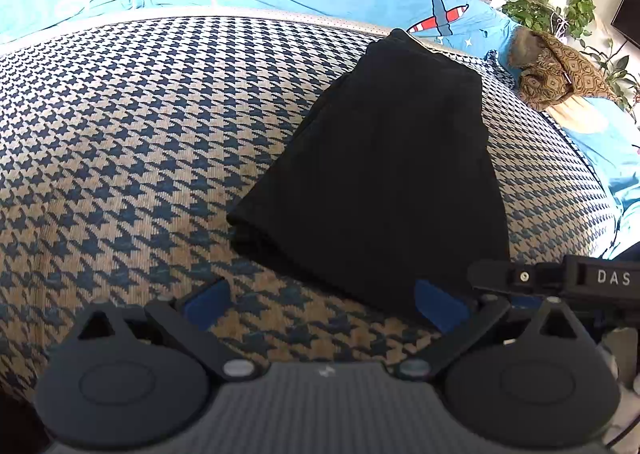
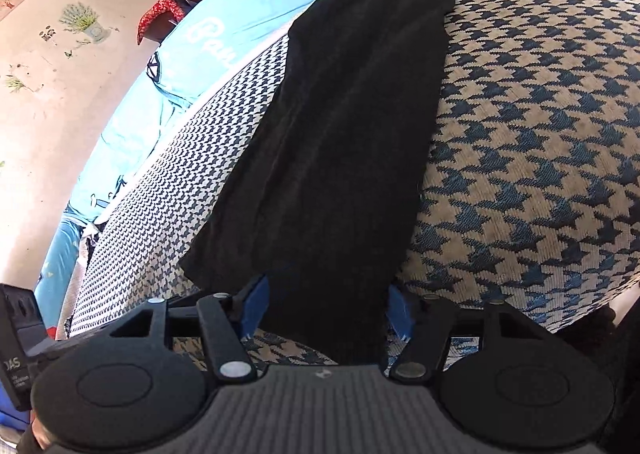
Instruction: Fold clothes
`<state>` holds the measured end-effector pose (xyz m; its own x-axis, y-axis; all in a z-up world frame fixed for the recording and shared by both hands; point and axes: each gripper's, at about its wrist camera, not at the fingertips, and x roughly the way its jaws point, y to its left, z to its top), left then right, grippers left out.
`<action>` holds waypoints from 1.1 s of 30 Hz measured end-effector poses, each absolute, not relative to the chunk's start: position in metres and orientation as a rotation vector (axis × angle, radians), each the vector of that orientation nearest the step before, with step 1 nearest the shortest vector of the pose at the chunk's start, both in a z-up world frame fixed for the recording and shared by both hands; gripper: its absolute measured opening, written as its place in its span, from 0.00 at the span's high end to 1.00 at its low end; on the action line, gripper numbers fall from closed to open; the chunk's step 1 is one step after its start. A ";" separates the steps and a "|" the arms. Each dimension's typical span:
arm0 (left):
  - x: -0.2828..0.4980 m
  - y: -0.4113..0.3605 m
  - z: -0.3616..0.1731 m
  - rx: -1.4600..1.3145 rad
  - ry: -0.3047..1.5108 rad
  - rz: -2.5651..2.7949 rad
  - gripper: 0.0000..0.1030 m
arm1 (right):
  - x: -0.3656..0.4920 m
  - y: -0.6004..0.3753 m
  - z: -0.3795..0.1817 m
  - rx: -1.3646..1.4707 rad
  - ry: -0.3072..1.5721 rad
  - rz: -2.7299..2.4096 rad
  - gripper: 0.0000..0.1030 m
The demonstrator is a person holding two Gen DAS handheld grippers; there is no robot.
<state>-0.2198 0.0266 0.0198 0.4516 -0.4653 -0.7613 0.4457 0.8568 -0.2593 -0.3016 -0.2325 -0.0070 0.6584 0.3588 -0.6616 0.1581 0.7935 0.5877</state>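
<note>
Left wrist view shows the left gripper (image 1: 324,302) with jaws wide, empty, over the houndstooth cover (image 1: 140,142); its right pad just overlaps the near corner of the folded black garment (image 1: 384,174). The garment lies lengthwise toward the cover's far edge. Right wrist view: the right gripper (image 2: 326,310) straddles the garment's (image 2: 344,142) near end, jaws half wide, pads not clearly pressing it.

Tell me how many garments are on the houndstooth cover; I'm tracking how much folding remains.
1: a black garment, folded long, lies on the houndstooth cover, its near end between the right gripper fingers. Others may lie outside both views.
</note>
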 end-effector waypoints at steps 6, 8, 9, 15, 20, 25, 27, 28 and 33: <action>-0.221 0.026 0.020 -0.025 0.950 -0.571 0.00 | -0.297 -0.229 -0.007 0.675 0.827 0.113 0.80; -0.221 0.025 0.020 -0.028 0.951 -0.583 0.00 | -0.294 -0.230 -0.006 0.703 0.814 0.119 0.84; -0.221 0.024 0.020 -0.030 0.952 -0.590 0.00 | -0.293 -0.230 -0.006 0.718 0.808 0.123 0.85; -0.215 0.017 0.019 -0.078 0.951 -0.644 0.00 | -0.293 -0.237 0.003 0.786 0.708 0.147 0.85; -0.205 0.009 0.016 -0.135 0.961 -0.699 0.00 | -0.295 -0.247 0.006 0.825 0.669 0.113 0.87; -0.190 0.006 0.016 -0.206 0.977 -0.727 0.00 | -0.303 -0.250 0.008 0.767 0.699 0.042 0.87; -0.182 0.008 0.015 -0.248 0.987 -0.737 0.00 | -0.309 -0.246 0.012 0.698 0.721 0.011 0.85; -0.180 0.009 0.015 -0.256 0.988 -0.737 0.00 | -0.311 -0.243 0.013 0.667 0.723 0.008 0.82; -0.172 0.010 0.016 -0.276 0.989 -0.735 0.00 | -0.329 -0.224 0.033 0.489 0.634 0.032 0.68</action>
